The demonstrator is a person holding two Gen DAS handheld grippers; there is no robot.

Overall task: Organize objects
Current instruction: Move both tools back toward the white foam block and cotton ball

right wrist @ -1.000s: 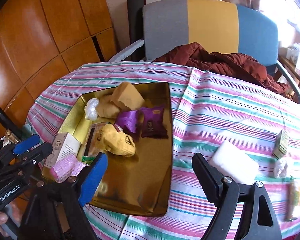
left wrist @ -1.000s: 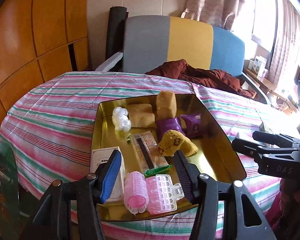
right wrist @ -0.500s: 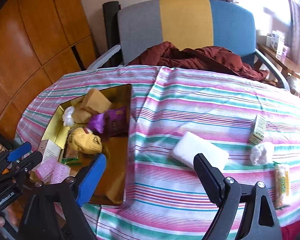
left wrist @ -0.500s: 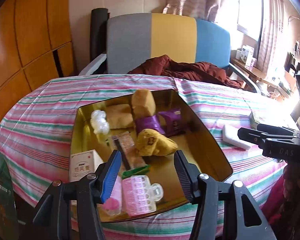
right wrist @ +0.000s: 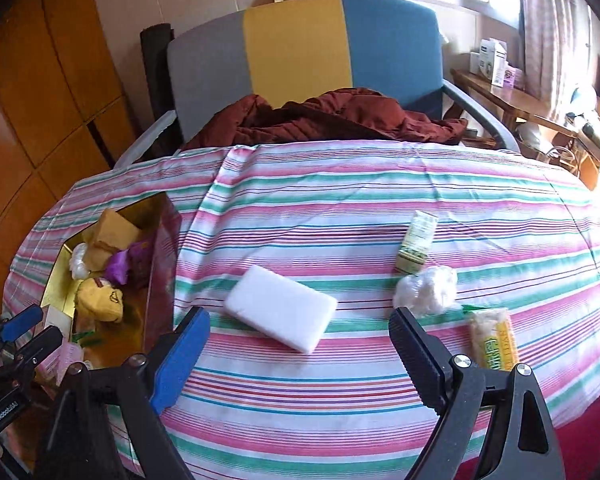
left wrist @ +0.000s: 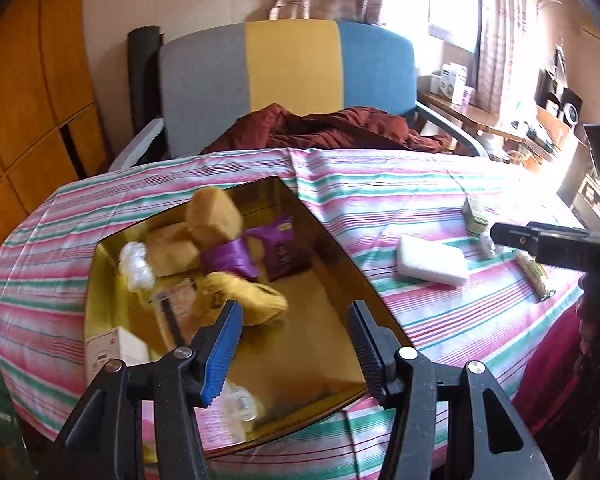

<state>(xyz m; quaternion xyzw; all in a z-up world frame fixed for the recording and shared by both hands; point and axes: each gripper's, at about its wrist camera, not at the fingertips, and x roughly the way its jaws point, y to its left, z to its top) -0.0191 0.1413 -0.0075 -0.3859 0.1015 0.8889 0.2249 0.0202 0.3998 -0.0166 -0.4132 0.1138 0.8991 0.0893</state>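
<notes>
at the far left of the striped pink, green and white tablecloth sits a shallow gold metal tray, and it is crowded: a white cardboard box at its near left corner, a crinkled white plastic bundle, two tan sponge blocks (one tilted up against the other), a shiny purple wrapper, a dark purple snack packet and a yellow knitted sock. the left gripper hangs over the tray's near edge, jaws wide apart and holding nothing. further right, on bare cloth, lies a white rectangular foam block; the right gripper hovers just short of it, jaws spread, empty too. beyond come a small green and white carton, a clear bag of white cotton and a yellow snack packet.
</notes>
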